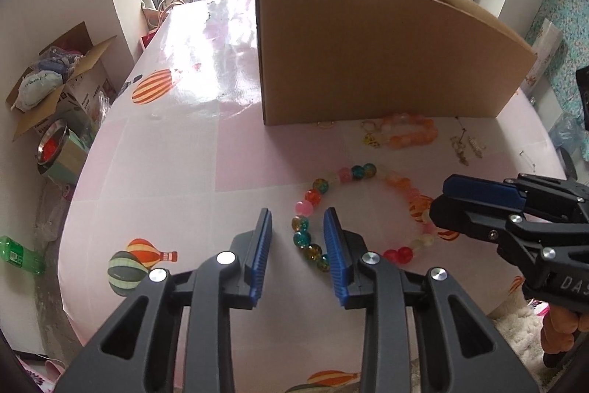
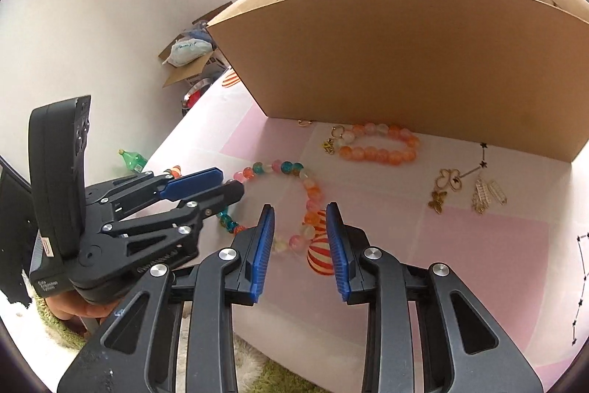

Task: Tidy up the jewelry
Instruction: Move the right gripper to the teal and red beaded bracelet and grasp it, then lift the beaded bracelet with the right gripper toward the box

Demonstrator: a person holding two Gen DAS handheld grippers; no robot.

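Since the multicolour bead strand [image 1: 353,209] is a limp, smooth loop lying flat on the desk [image 1: 184,153], it will likely sag and roll; best pinched across one bead run. Left claw [image 1: 298,227] and right claw [image 2: 300,221] both stand narrowly open, straddling opposite sides of the strand, gripping nothing.

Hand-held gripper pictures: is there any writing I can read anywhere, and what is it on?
"DAS": on the right hand-held gripper, cut off by the frame edge.
Left hand-held gripper: raised lettering and a small white label, both too blurred to read.
Floor boxes: print too small to read.
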